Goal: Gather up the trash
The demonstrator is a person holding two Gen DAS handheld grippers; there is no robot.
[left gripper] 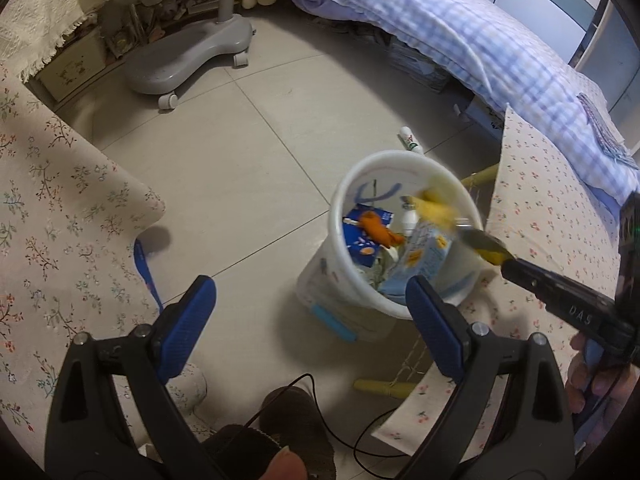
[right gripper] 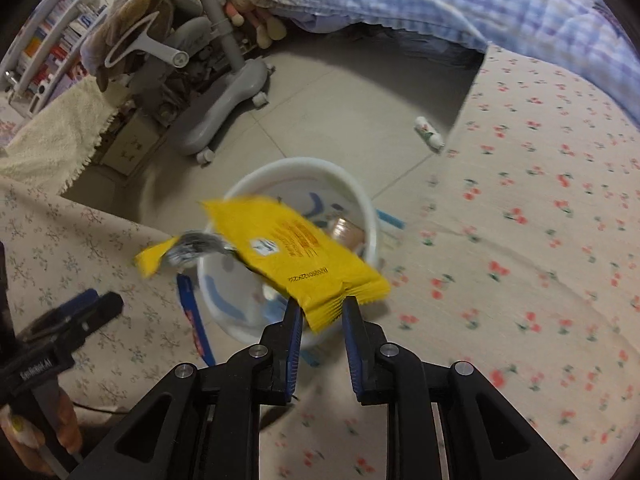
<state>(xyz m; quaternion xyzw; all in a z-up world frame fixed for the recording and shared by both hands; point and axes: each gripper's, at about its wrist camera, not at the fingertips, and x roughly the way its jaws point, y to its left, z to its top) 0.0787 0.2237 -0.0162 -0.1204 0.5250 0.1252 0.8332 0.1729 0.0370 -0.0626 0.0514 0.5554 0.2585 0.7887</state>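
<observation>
A white bin stands on the tiled floor, holding a blue carton, orange peel and other packets. My right gripper hangs just over its near rim. Its jaws stand slightly apart, with the crimped end of a yellow wrapper lying loosely between them; the rest of the wrapper reaches out over the bin. My left gripper is wide open and empty, to the left of the bin. A white tube lies on the floor beyond the bin. A blue strip lies beside the floral cloth.
Floral cloths hang on both sides of the bin. A grey wheeled chair base stands behind, and a bed with a blue checked quilt at the right. A black cable and a person's foot are near me.
</observation>
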